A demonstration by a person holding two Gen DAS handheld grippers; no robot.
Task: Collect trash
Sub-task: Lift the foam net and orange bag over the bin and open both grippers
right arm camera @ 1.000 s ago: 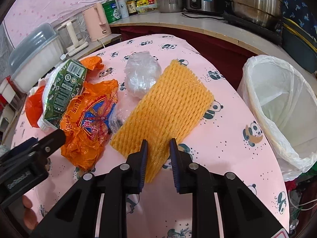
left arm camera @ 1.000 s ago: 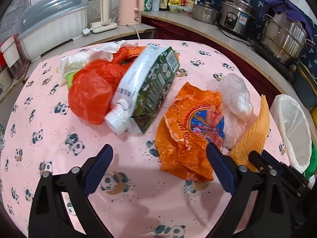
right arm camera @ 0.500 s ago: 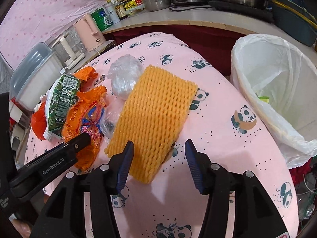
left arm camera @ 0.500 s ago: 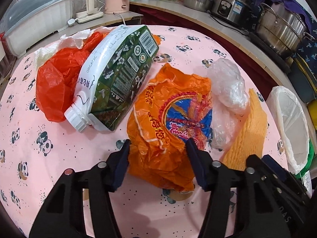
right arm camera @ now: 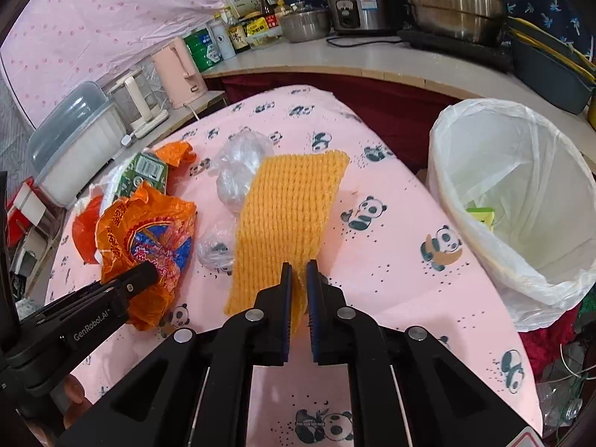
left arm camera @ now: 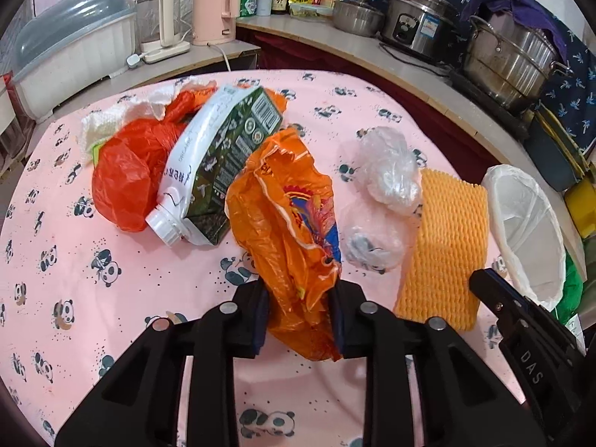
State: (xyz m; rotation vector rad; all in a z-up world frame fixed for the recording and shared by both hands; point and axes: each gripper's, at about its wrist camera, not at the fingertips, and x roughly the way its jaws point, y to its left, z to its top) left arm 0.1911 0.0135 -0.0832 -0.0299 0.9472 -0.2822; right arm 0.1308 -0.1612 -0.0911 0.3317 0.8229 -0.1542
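The left hand-held gripper (left arm camera: 298, 320) has just closed on the orange wrapper (left arm camera: 287, 223); the right hand-held gripper (right arm camera: 298, 294) has just closed on the yellow foam net (right arm camera: 287, 216), which stretches straight ahead. The lined bin (right arm camera: 521, 193) stands beyond the surface's right edge, nearer the right hand.

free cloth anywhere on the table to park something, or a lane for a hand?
Bare tablecloth runs between the yellow foam net and the lined bin, and near the camera. More bare cloth lies left of the red bag. Crowded: red bag, green pouch, orange wrapper, clear plastic and net lie packed together.
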